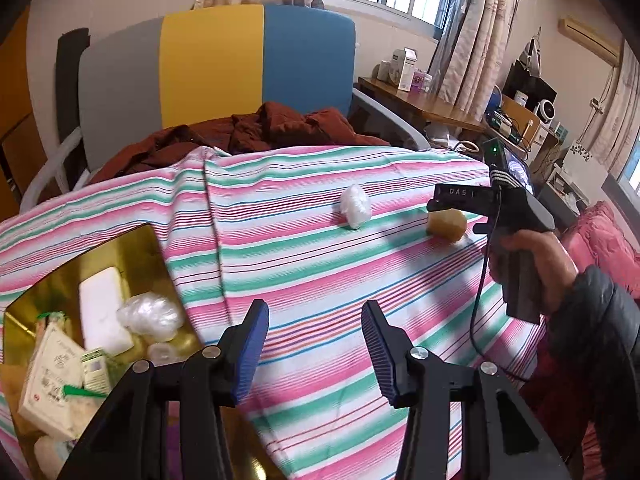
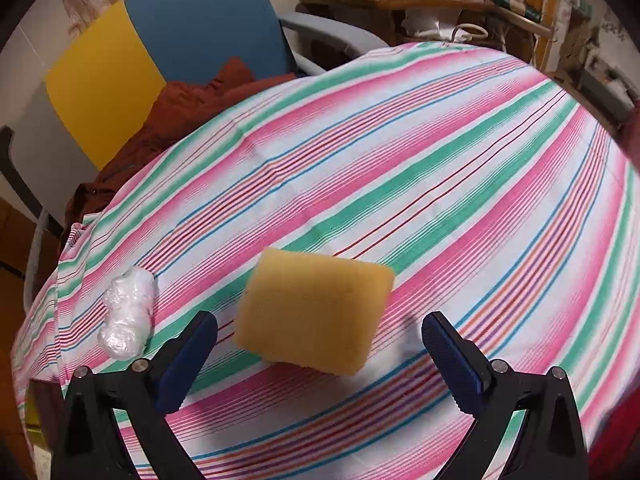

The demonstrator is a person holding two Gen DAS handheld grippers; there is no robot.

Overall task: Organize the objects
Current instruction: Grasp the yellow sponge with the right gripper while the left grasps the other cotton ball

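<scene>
A yellow sponge [image 2: 316,312] lies on the striped cloth [image 2: 440,160], just ahead of my right gripper [image 2: 320,322]. That gripper is open, its blue pads [image 2: 188,360] standing wide to either side of the sponge without touching it. Left of the sponge sits a white plastic-wrapped bundle [image 2: 128,312]. In the left wrist view both the sponge [image 1: 447,222] and the bundle [image 1: 355,206] lie far off, with a hand [image 1: 532,256] holding the right gripper over the sponge. My left gripper [image 1: 315,312] is open and holds nothing. It hovers beside a gold tray [image 1: 132,248] holding a white block [image 1: 102,312], another wrapped bundle [image 1: 150,316] and small boxes [image 1: 56,376].
Behind the covered table stands a chair [image 1: 212,64] with a grey, yellow and blue back, and a rust-red garment [image 1: 256,128] lies heaped on it. A cluttered wooden desk [image 1: 420,104] is at the back right. A pink cushion [image 1: 600,236] lies at the right edge.
</scene>
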